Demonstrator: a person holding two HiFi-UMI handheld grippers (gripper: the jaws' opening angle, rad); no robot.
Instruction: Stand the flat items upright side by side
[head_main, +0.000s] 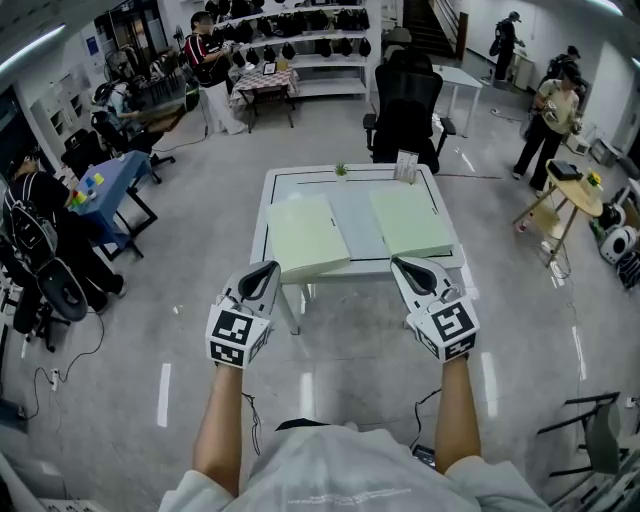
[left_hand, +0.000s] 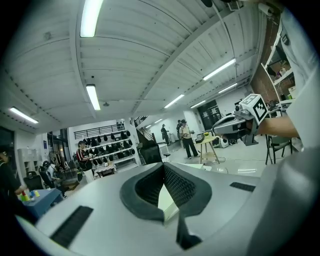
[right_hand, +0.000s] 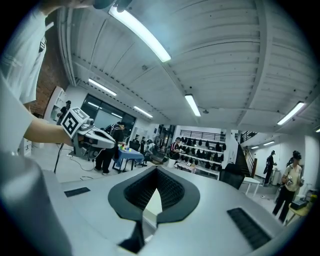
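Open floor (head_main: 340, 350) lies before the bench (head_main: 262, 212); left flat item (head_main: 305, 238) and right flat item (head_main: 410, 222) occupy its top, bare strip (head_main: 358, 222) between; black chair (head_main: 407, 105) behind.

Two pale green flat items (head_main: 305, 237) (head_main: 410, 222), one white table (head_main: 360, 232), one black chair (head_main: 406, 100), and two grippers (head_main: 268, 268) (head_main: 401, 263).

Surface (head_main: 264, 225): left flat item (head_main: 305, 237) and right flat item (head_main: 410, 222) lay side by side, apart; plant (head_main: 341, 170) and card stand (head_main: 406, 166) stood at far edge; chair (head_main: 407, 105) beyond.
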